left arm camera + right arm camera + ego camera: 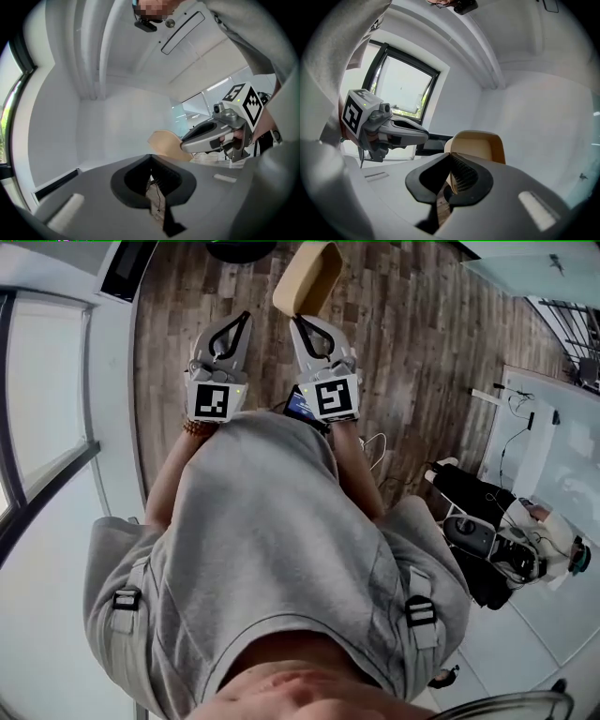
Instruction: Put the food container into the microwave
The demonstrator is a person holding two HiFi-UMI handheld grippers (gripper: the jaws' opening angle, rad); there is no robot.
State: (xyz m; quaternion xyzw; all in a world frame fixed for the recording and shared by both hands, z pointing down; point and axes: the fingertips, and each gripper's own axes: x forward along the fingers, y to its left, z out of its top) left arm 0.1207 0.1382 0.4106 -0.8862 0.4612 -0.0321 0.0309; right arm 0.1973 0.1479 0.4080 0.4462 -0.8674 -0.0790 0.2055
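Over the floor, head view: a person in a grey T-shirt (272,549) is holding both grippers out in front, above brown wood-plank flooring (412,343).
Left gripper (245,319): its two black jaws are meeting at the tips and enclosing only an empty loop, with bare floor showing through.
Right gripper (299,324): its jaws are pinching the near rim of a tan, rounded-rectangular plastic food container (309,277), which is hanging tilted in the air just past the tips.
Hidden here: the person's chest is covering the gripper handles and most of both hands; only the marker cubes and jaws are showing.

Along the left gripper view: the left gripper (151,158) is showing its tips pressed together, with floor planks alone visible in the dark opening behind them.
Neighbour: the right gripper (183,142) is reaching in from the right, and the food container (164,140) is sitting at its tip, partly covered by that gripper and by the grey jaw body in front.

Along the right gripper view: the right gripper (449,161) is clamping the food container (480,147) by its wall, the ribbed pad pressing on the tan edge.
Cut off: the container's lower part is disappearing behind the jaws.
Beside it: the left gripper (425,134) is hovering at the left, apart from the container, in front of a dark-framed window (401,89).
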